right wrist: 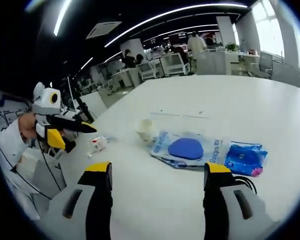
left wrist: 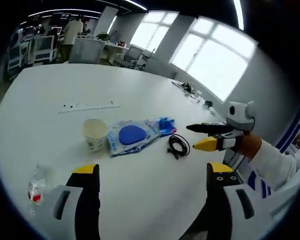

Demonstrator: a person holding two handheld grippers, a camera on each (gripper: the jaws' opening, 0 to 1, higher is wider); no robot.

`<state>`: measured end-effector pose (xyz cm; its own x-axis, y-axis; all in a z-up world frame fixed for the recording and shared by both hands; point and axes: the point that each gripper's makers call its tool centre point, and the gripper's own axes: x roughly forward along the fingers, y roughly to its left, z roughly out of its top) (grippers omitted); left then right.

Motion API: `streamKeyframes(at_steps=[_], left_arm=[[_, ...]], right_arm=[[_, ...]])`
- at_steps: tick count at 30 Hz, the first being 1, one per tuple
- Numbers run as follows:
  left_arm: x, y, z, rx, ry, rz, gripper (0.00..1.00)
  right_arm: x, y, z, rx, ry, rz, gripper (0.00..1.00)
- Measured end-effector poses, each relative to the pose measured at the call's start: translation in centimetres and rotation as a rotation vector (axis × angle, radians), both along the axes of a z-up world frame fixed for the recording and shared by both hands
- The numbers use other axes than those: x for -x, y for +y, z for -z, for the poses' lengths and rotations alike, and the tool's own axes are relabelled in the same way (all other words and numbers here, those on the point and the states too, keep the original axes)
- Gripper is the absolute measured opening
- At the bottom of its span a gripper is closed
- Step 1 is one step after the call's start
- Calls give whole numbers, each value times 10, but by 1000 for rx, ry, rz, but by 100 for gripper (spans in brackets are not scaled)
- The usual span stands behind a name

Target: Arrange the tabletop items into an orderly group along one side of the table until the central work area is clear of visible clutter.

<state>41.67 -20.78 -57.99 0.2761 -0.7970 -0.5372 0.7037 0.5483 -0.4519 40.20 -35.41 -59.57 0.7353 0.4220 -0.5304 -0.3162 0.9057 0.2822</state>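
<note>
Left gripper view puts me above the near edge of the white surface (left wrist: 140, 90), my left claw (left wrist: 152, 175) spread wide with nothing between its yellow-tipped jaws. I judge I hold it back and high like this to take in the whole scatter before choosing a first pick. The clutter sits in a loose row across the middle: a paper cup (left wrist: 95, 134) upright, just beside it a clear pouch (left wrist: 132, 136) with a blue pad inside, a small blue pack (left wrist: 165, 125) touching the pouch's far end, and a coiled black cable (left wrist: 179, 146) near that. A crumpled bottle (left wrist: 36, 187) with a red label lies apart at my left, and a white power strip (left wrist: 88, 105) lies farther out.

The right claw (left wrist: 210, 136) comes in from the right, hovering off the surface edge, jaws apart and empty.

In the right gripper view that same claw (right wrist: 157, 175) stands spread, aimed at the pouch (right wrist: 186, 150) and blue pack (right wrist: 245, 159), with the cup (right wrist: 145, 131) and bottle (right wrist: 97, 144) beyond (the cable (right wrist: 247, 186) peeks out by the right jaw). The left claw (right wrist: 70, 131) shows at the left there.

Nothing is grouped yet; the centre is cluttered. The cable looks the fussiest to pinch.
</note>
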Motion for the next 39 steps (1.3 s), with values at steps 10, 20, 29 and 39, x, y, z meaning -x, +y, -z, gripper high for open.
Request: streamKeyframes(at_steps=[10, 20, 29, 39], left_arm=[[4, 73, 2, 7, 4, -70, 91], [9, 138, 9, 4, 22, -124, 92], [8, 182, 15, 25, 42, -160, 92], [2, 220, 25, 38, 70, -168, 92]], right_arm=[[-7, 61, 1, -33, -1, -64, 73], [-16, 122, 11, -74, 19, -110, 72], [-32, 182, 22, -141, 48, -135, 72], [-55, 226, 40, -195, 84, -133, 72]])
